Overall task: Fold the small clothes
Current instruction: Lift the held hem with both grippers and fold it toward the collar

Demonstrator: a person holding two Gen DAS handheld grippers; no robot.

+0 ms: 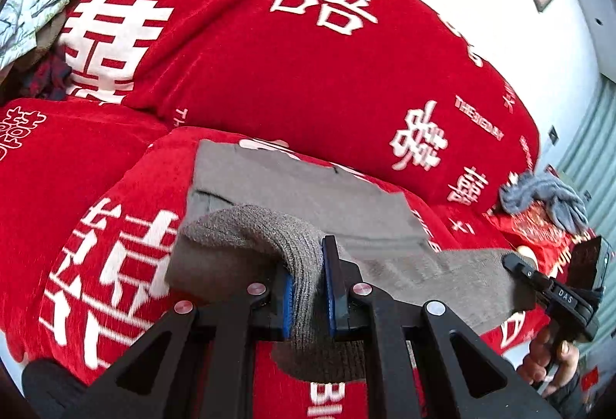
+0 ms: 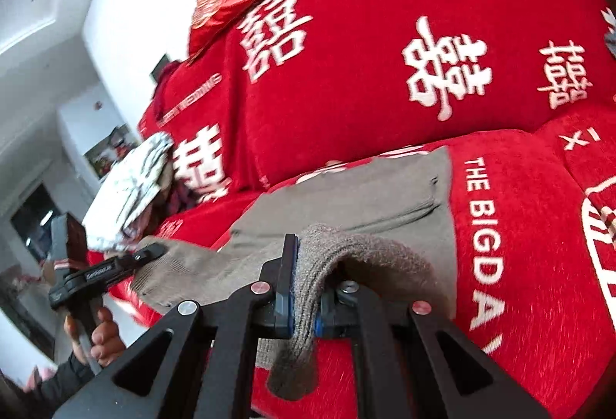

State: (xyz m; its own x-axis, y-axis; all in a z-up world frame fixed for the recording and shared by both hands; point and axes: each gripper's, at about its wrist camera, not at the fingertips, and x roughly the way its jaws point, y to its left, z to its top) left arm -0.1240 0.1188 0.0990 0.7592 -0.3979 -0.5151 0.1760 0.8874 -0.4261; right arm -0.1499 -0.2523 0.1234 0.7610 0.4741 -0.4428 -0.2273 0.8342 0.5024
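Red sofa cover (image 1: 269, 72) with white wedding lettering fills the scene, white wall behind. On the near seat cushion lies a grey garment (image 1: 308, 196), its far part flat on the cover. I hold its near ribbed edge with both tools. My left gripper (image 1: 308, 288) is clamped narrow on a bunched corner of the knit, blue pads pressing it. My right gripper (image 2: 304, 288) is pinched tight on the other corner; from the left camera it shows at the right, my hand (image 1: 554, 361) below it. Pale printed clothes (image 1: 38, 7) are heaped far left, a blue-grey rag (image 1: 546, 196) sits far right.
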